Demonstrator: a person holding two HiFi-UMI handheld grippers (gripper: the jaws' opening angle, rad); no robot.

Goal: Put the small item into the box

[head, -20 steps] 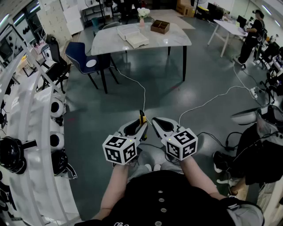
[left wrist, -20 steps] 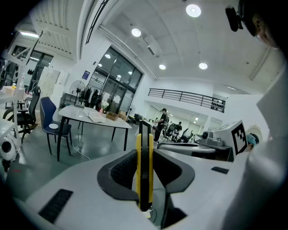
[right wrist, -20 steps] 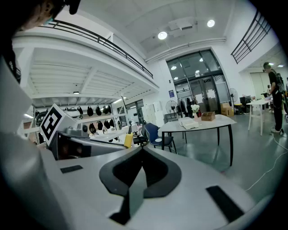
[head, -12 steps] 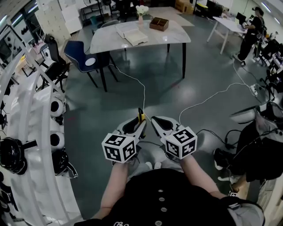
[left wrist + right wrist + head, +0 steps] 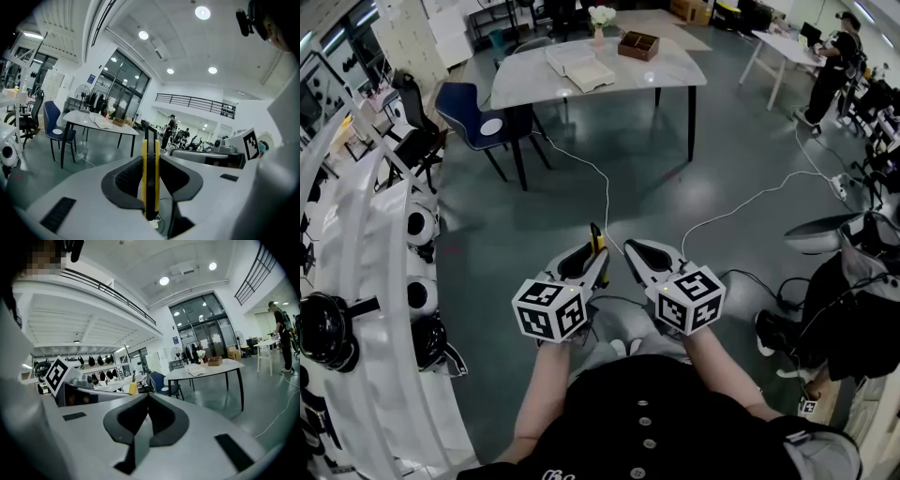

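Not much has changed over the last second. The left gripper (image 5: pixel 598 257) still has its fingers clamped on the yellow-and-black small item (image 5: pixel 144 173), which pokes out past the fingertips. The right gripper (image 5: pixel 630 251) is clenched on nothing. The box (image 5: pixel 639 44) sits on the surface (image 5: pixel 666 75) well ahead of both, so I reckon it's still the carry, with drop-off nowhere close.
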